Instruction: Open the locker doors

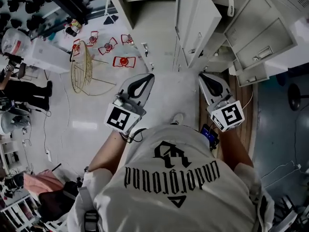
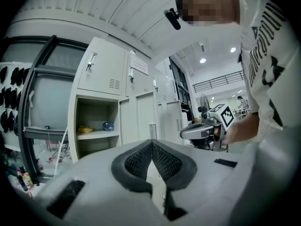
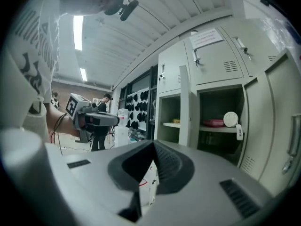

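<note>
The grey lockers stand ahead of me with several doors swung open: one door [image 1: 198, 18] in the middle, another [image 1: 258, 33] at the right. In the left gripper view an open compartment [image 2: 96, 126] holds a blue and a yellow item under a closed upper door [image 2: 101, 72]. The right gripper view shows an open compartment [image 3: 218, 121] with a red dish and a white round thing, and a key tag [image 3: 239, 132] hanging at its door. My left gripper [image 1: 146, 77] [image 2: 151, 142] and right gripper [image 1: 206, 76] [image 3: 153, 145] hover short of the lockers, both shut and holding nothing.
A gold wire basket [image 1: 82, 71] and red pieces [image 1: 124, 61] lie on the floor at the left. A person [image 1: 24, 88] stands at the far left. A chair base [image 1: 294, 95] is at the right. Black items hang on a wall rack [image 3: 141, 100].
</note>
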Demonstrator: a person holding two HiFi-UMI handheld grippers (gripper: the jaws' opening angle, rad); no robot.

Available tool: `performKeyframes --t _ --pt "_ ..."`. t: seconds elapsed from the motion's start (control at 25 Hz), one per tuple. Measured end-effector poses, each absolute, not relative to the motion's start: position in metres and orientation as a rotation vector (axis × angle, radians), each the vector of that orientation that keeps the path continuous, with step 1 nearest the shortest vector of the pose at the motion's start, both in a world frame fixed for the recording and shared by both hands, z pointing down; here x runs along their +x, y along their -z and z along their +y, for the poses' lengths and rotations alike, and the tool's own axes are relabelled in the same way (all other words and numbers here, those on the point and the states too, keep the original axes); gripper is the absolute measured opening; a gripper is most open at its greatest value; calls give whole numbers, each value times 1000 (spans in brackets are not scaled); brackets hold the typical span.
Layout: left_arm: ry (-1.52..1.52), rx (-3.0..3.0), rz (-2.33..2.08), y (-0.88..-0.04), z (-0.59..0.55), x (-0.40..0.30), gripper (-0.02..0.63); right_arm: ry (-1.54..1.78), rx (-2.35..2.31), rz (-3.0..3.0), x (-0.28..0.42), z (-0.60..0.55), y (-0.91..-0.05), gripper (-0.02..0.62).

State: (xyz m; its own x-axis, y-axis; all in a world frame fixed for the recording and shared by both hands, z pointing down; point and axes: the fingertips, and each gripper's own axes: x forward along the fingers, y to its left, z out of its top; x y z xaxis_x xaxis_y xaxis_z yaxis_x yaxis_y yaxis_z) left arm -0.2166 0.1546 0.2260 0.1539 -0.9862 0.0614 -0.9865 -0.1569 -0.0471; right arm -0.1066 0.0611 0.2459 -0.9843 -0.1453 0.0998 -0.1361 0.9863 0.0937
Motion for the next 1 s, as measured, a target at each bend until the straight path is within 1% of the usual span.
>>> performKeyframes --t 0.24,0.64,1.0 --pt "-163 2469 -1996 -225 216 -233 6 123 298 -3026 -112 120 -244 5" --pt "-132 2550 -1909 -222 331 -274 6 129 440 -3024 -135 239 -238 5" --pt "-133 2612 -1832 -223 420 -286 6 114 548 -3015 -141 336 -240 5"
